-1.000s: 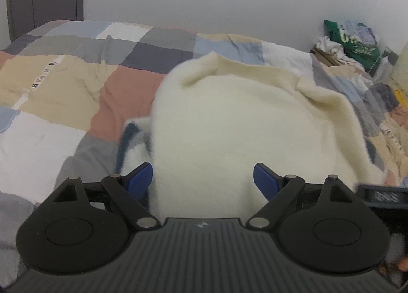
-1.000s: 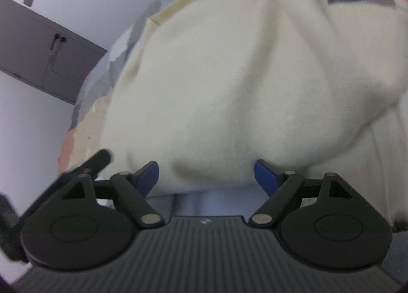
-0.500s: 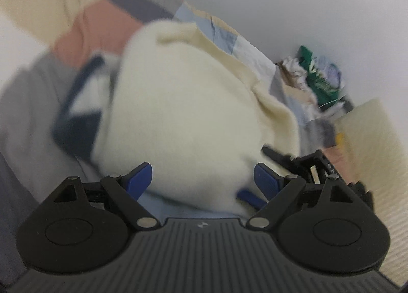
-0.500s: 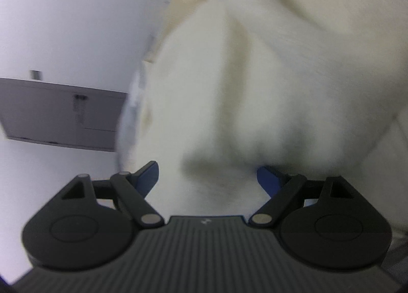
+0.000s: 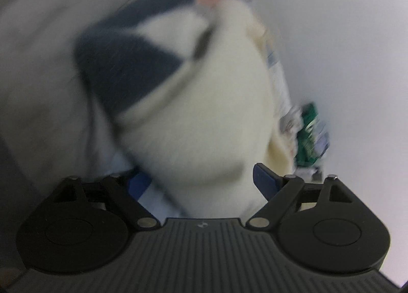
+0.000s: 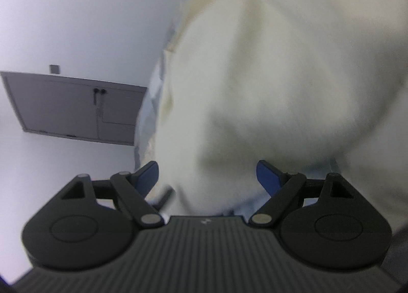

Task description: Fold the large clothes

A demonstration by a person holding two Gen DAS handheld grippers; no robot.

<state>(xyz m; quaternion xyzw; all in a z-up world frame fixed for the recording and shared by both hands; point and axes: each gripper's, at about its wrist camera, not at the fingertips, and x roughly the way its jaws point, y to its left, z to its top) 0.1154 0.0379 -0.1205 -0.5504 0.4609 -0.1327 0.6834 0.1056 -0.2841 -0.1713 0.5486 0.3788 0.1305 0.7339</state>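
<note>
Left wrist view: left tool [image 5: 201, 180] closing, jaws wide, cream fleece garment [image 5: 204, 114] between. Right tool [image 6: 206, 178] wide apart, same garment between, grip unclear.

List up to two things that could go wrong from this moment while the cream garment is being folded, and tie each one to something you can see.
1. The left gripper has wide jaws that are closing, with the cream garment bulging between them; they may pinch several layers at once.
2. The right gripper also stands wide with fabric bunched between its blue pads, so the fold could slump.
</note>
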